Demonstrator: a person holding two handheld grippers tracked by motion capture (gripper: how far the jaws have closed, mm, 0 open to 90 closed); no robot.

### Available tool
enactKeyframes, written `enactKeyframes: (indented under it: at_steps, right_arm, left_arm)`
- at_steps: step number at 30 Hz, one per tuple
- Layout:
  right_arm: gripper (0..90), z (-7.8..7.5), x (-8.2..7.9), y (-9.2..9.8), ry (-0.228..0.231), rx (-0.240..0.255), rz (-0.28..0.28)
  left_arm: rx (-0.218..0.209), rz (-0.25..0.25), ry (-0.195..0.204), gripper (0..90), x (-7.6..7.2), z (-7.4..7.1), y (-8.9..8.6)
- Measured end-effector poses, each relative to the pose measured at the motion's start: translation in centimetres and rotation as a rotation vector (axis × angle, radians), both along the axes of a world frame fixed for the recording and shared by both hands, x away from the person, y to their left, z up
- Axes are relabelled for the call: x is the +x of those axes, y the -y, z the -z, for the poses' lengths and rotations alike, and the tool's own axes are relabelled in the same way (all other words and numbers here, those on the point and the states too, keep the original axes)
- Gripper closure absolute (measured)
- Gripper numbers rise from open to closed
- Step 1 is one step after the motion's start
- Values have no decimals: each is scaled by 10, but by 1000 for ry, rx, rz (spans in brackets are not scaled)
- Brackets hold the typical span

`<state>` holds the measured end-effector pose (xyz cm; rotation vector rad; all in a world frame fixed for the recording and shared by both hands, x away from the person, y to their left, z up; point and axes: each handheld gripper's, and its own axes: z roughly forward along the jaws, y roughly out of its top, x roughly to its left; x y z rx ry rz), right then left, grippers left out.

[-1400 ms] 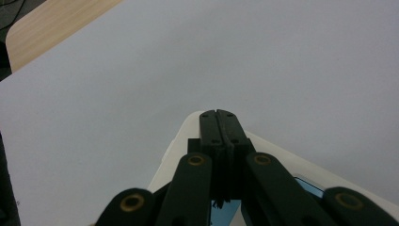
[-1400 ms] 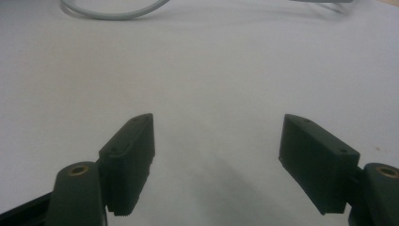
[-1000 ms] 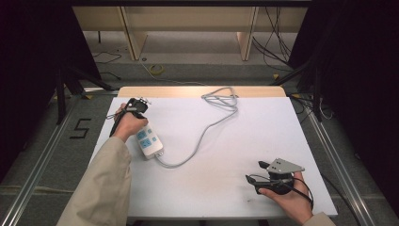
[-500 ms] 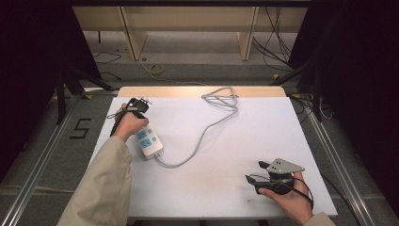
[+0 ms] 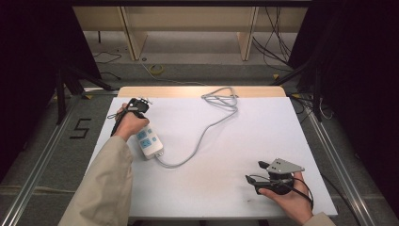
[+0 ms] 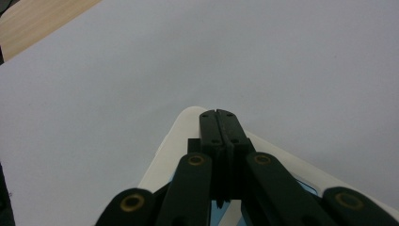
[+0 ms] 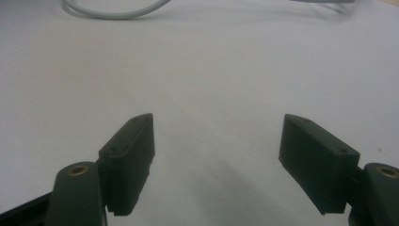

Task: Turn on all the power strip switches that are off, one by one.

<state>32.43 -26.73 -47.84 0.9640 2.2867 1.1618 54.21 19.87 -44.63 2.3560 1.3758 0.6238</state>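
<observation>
At the near right corner of the white table [image 5: 226,188], the person's right hand is holding the right gripper [image 5: 254,181] low over the bare surface, its grey plate on top and its cable looping back past the wrist. In the right gripper view its jaws are standing wide apart with nothing between them, only table beneath. Farther up on the left, the left gripper [image 6: 219,115] is sitting above the white power strip [image 5: 149,141], which is lying flat near the table's left edge; in the left gripper view the jaws are pressed together, clenched on nothing, with the strip's rounded end showing just under their tips. The strip's grey cord [image 5: 197,141] is curving away across the middle of the table and gathering in loose loops at the far edge, beside the wooden border [image 5: 188,91]
</observation>
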Motion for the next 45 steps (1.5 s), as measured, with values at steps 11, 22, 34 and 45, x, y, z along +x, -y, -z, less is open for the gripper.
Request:
enactKeyframes:
  at_steps: [11,22,34,45]
  right_arm:
    - [280,0,0,0,1,0,-1]
    - [280,0,0,0,1,-1,-2]
    - [280,0,0,0,4,1,-3]
    - [280,0,0,-1,5,-3,-1]
  left_arm:
    - [6,-9,-14,900,2,0,1]
    - [15,-8,-18,900,2,0,3]
    - [-4,-12,-14,900,2,1,0]
    - [-58,-2,90,736,-7,-8,-3]
